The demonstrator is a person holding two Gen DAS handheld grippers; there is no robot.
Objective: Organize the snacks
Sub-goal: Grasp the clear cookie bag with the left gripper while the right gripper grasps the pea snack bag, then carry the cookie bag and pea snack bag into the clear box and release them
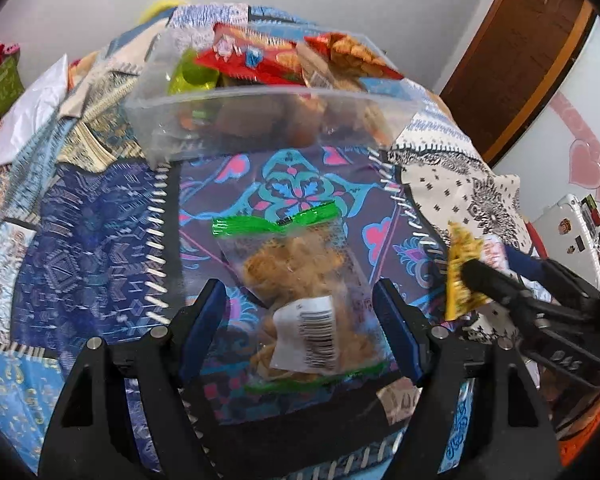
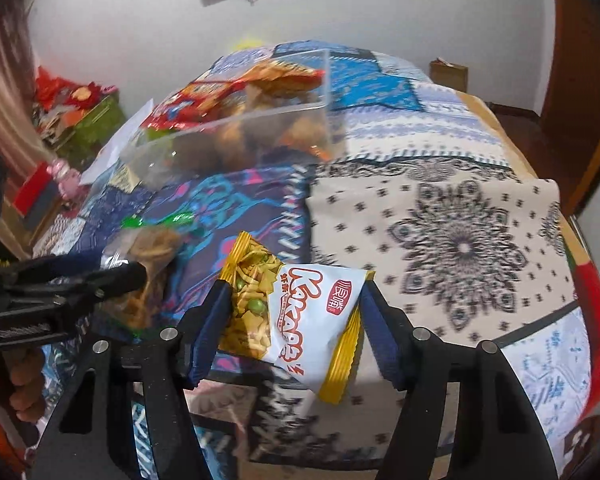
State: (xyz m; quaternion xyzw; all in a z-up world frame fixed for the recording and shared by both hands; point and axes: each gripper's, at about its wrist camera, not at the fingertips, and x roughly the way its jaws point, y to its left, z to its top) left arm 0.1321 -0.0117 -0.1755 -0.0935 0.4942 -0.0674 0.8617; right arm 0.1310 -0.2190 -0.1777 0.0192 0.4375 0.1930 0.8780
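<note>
**Snacks on the quilted bed, one packet gripped**

White-walled room, brown door [image 1: 516, 52] at the right. A bed carries a patchwork quilt [image 1: 100, 216] of blue, purple and black-on-cream panels.

Clear plastic bin [image 1: 260, 120] sits on the quilt toward the far side. It holds several snack packets, red and orange ones showing above the rim.

Left hand-held gripper [image 1: 300, 312]: jaws stand partly apart, straddling a clear bag of fried snacks [image 1: 300, 280] with green sealed ends and a barcode label. Bag lies flat on the purple panel, just on the near side of the bin. Small gaps show between the blue pads and the bag's edges; no grip.

Right hand-held gripper [image 2: 292, 316]: blue pads press both sides of a yellow-and-white snack packet [image 2: 300, 312] with red lettering. Packet is tilted and appears lifted off the quilt, over the seam between the purple and cream panels. In the left wrist view the same packet shows at the right edge, beside the clear bag.

A person's fingers [image 2: 24, 384] show at the lower left of the right wrist view, wrapped on the left tool's handle.
</note>
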